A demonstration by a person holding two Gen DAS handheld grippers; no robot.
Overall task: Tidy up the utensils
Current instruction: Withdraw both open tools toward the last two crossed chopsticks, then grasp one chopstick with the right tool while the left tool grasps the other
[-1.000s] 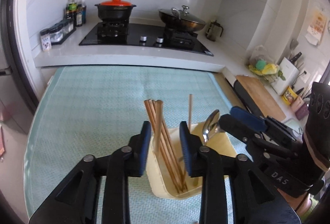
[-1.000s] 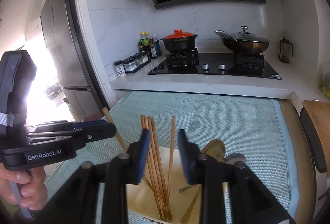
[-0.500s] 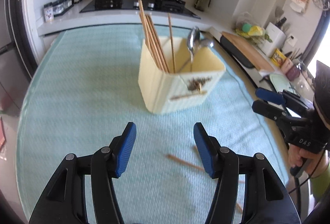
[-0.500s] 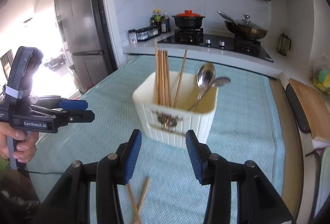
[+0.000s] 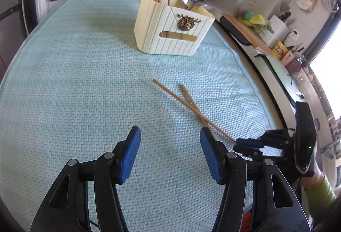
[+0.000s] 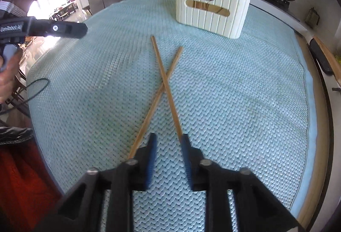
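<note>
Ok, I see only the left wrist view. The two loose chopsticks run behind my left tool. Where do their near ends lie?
Observer: In the right wrist view, the right tool has just been closing, with only mat between its jaws. One chopstick ends at its right finger; the other chopstick passes outside its left finger.
Operator: And is anything else lying near the mat on the far left side?
Observer: Yes, a black cable loops over the mat's left edge, close to the hand that holds the left tool.
</note>
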